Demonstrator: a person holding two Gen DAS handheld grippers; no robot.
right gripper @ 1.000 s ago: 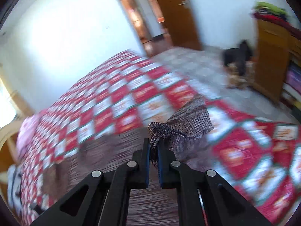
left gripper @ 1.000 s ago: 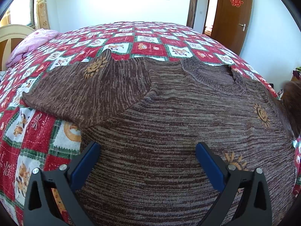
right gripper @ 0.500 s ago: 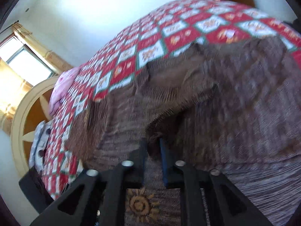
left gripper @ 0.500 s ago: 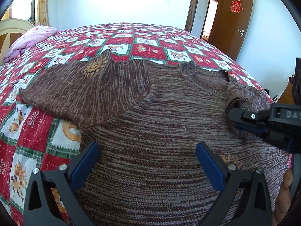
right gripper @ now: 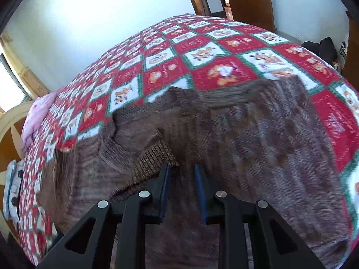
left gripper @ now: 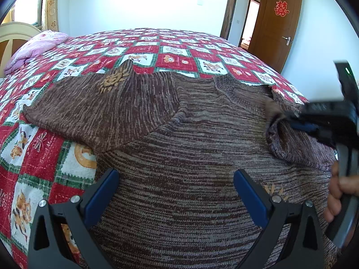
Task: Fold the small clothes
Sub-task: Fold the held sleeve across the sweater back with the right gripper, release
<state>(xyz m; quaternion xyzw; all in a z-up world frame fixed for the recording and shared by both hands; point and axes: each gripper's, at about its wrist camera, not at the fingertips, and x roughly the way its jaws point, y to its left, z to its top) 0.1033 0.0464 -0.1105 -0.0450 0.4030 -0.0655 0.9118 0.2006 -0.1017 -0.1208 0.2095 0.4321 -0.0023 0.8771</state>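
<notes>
A brown striped knit sweater (left gripper: 190, 157) lies spread on the bed, its left sleeve (left gripper: 89, 103) stretched out to the left. Its right sleeve (left gripper: 298, 143) lies folded over the body, with the ribbed cuff (right gripper: 152, 163) just left of my right gripper (right gripper: 181, 174). That gripper is open a little, with nothing between its pads; it also shows at the right edge of the left wrist view (left gripper: 314, 121). My left gripper (left gripper: 175, 188) is wide open and empty over the sweater's lower body.
The bed has a red, white and green patchwork quilt (left gripper: 168, 51). A pink blanket (left gripper: 38, 47) lies by the headboard at far left. A brown door (left gripper: 278, 27) stands open at the back right.
My right gripper carried the right sleeve across onto the sweater's body and has now opened off the cuff. My left gripper has stayed open and barely moved.
</notes>
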